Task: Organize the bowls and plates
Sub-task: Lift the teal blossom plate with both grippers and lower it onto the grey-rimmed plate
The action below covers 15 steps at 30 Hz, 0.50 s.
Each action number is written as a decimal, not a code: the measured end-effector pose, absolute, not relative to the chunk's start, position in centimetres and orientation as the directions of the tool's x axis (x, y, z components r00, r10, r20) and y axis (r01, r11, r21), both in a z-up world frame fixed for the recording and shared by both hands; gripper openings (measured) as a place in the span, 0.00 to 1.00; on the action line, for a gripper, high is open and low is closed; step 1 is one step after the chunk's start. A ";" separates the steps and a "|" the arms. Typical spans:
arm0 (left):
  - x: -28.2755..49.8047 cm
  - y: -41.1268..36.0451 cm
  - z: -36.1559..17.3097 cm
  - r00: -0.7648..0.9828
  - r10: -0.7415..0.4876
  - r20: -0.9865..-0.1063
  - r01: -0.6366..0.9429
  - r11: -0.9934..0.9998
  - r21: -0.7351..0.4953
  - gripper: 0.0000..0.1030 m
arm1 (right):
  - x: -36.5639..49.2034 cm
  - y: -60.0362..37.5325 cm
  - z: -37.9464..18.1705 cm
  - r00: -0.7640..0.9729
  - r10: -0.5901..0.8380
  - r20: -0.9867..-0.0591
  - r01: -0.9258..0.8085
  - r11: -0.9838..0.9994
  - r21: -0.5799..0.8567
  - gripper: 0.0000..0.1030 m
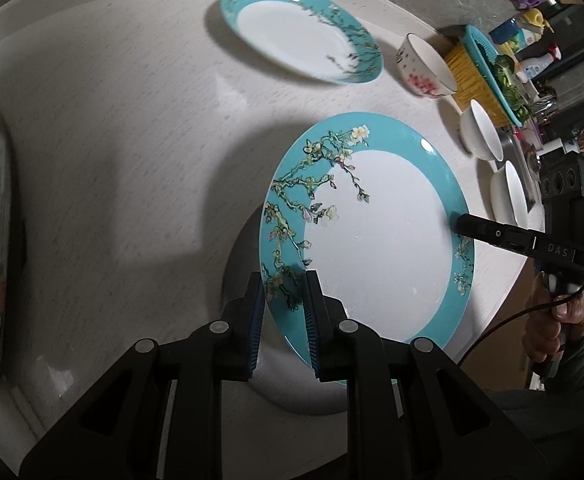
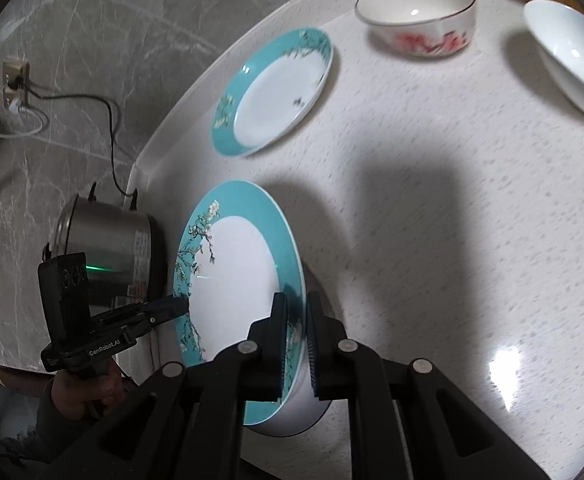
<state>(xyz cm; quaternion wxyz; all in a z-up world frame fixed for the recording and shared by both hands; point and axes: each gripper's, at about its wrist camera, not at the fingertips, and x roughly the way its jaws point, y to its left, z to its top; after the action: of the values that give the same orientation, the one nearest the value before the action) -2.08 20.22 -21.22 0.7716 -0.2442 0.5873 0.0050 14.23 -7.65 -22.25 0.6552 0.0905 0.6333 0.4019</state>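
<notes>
Both claws clamp the same teal-rimmed plate (image 1: 375,240), one on each side of its rim. The left claw (image 1: 283,312) pinches the flowered edge between its blue pads, and the right claw (image 2: 295,336) grips the opposite edge, jaws narrow on the rim. The plate is lifted and tilted above the pale speckled surface (image 1: 112,160), casting a shadow beneath. A second teal plate (image 1: 303,36) lies flat farther back. Beside it stands a red-flowered bowl (image 1: 423,66), with two white bowls (image 1: 481,132) along the surface's edge. A steel cooker (image 2: 108,248) stands at the far side.
</notes>
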 end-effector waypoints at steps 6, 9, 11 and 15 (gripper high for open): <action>-3.9 20.3 -22.5 0.290 -0.286 -0.913 -0.297 0.880 -0.370 0.16 | 13.2 -6.7 -23.2 -0.142 0.609 -0.780 -0.425 0.674 0.604 0.12; -4.5 20.0 -23.3 0.278 -0.292 -0.915 -0.297 0.880 -0.371 0.16 | 12.6 -6.4 -23.6 -0.143 0.594 -0.792 -0.430 0.683 0.590 0.12; -5.0 19.9 -23.8 0.272 -0.296 -0.916 -0.297 0.880 -0.372 0.16 | 12.2 -6.4 -23.8 -0.144 0.585 -0.798 -0.430 0.689 0.583 0.12; -5.2 19.5 -24.1 0.269 -0.289 -0.919 -0.285 0.887 -0.362 0.16 | 11.6 -6.4 -24.3 -0.137 0.561 -0.816 -0.441 0.703 0.557 0.12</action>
<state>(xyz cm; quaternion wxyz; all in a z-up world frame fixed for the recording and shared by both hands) -5.18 19.48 -24.09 0.7603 -0.2373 0.6047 -0.0011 11.58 -6.36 -24.33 0.6554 0.0462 0.6496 0.3825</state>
